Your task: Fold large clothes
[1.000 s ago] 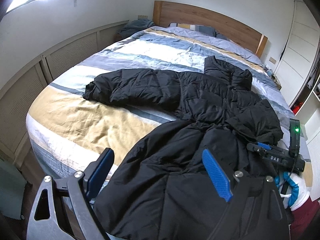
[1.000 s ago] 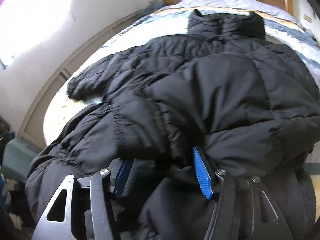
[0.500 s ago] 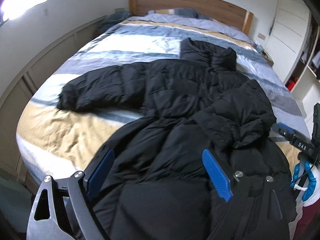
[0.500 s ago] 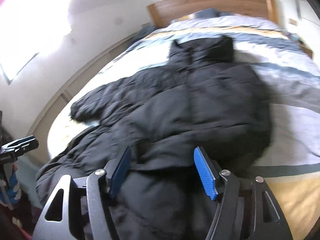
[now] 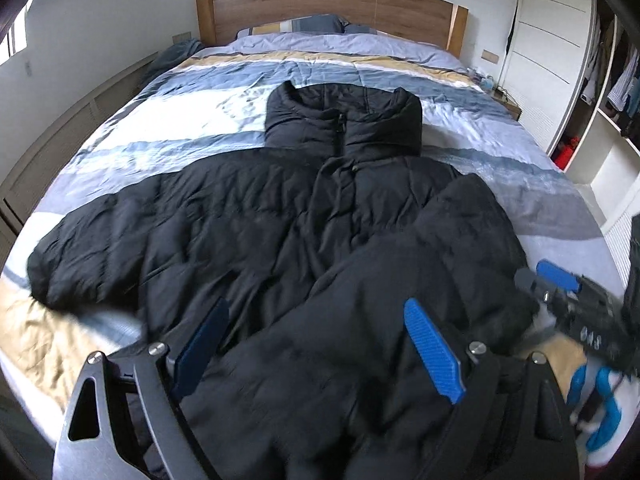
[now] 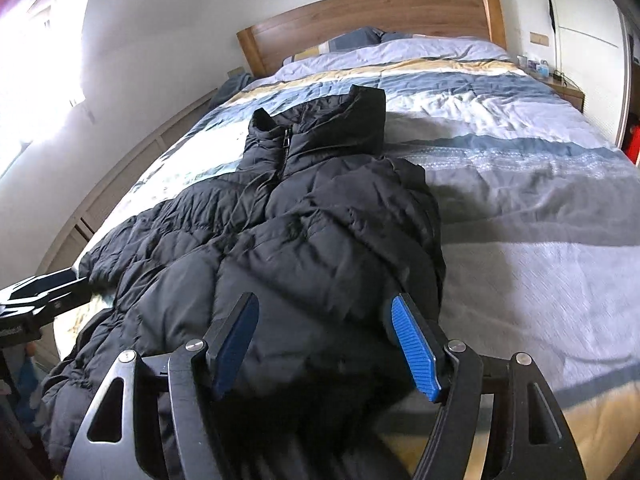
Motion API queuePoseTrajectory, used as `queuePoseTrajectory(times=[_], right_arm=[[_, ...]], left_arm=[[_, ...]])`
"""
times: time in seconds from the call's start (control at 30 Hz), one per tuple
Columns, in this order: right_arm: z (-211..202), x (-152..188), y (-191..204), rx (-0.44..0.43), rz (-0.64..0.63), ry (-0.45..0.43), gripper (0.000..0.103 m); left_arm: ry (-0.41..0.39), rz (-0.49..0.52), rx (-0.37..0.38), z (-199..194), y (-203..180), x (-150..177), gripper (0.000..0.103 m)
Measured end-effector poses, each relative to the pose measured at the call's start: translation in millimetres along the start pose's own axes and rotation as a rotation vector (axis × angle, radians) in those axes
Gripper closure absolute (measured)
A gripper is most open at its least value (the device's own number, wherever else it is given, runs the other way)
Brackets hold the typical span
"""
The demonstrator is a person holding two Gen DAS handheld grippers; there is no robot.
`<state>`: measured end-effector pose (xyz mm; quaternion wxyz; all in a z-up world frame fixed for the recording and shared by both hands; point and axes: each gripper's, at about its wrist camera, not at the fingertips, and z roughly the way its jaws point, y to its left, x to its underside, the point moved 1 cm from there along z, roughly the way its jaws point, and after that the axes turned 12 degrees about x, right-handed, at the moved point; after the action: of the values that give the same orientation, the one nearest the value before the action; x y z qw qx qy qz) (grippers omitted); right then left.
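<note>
A large black puffer jacket (image 5: 280, 216) lies face up on the bed, collar toward the headboard. Its left sleeve (image 5: 100, 252) stretches out to the left. The right sleeve (image 5: 452, 248) is folded in across the body. My left gripper (image 5: 316, 344) is open above the jacket's lower part, holding nothing. My right gripper (image 6: 324, 340) is open over the folded sleeve (image 6: 320, 248), with no cloth between its blue pads. The right gripper also shows at the right edge of the left wrist view (image 5: 560, 284).
The bed has a striped blue, white and yellow duvet (image 6: 520, 184) and a wooden headboard (image 5: 332, 8). A low panelled wall (image 5: 60, 136) runs along the left. White wardrobes and open shelves (image 5: 580, 80) stand at the right. A nightstand (image 6: 560, 84) sits by the headboard.
The right gripper has let go of the right sleeve, which now lies folded across the jacket, and drawn back. The left gripper swung right to face the jacket head-on.
</note>
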<state>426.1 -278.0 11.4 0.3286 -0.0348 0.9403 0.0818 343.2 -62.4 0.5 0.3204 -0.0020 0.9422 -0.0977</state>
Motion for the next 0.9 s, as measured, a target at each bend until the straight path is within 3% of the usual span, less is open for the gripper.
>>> queuePoseTrajectory(times=[0.17, 0.27, 0.33, 0.5, 0.6, 0.73, 0.9], right_arm=[[36, 1, 6, -0.004, -0.013, 0.028, 0.034], [54, 9, 6, -0.010, -0.010, 0.054, 0.033], [63, 14, 6, -0.016, -0.005, 0.068, 0.033], [62, 14, 9, 0.006, -0.013, 0.078, 0.033], [40, 12, 15, 0.017, -0.017, 0.033, 0.033], [12, 22, 30, -0.004, -0.024, -0.012, 0.033], [12, 48, 46, 0.005, -0.030, 0.060, 0.031]], left_arm=[[0.056, -0.009, -0.041, 61, 4, -6, 0.013], [0.116, -0.018, -0.090, 91, 22, 8, 0.013], [0.136, -0.031, -0.081, 100, 34, 19, 0.013], [0.116, -0.035, -0.073, 82, 42, 22, 0.013], [0.084, -0.011, -0.073, 61, 43, 27, 0.013], [0.111, -0.021, -0.076, 54, 52, 47, 0.013], [0.151, -0.068, -0.067, 39, 67, 68, 0.013]])
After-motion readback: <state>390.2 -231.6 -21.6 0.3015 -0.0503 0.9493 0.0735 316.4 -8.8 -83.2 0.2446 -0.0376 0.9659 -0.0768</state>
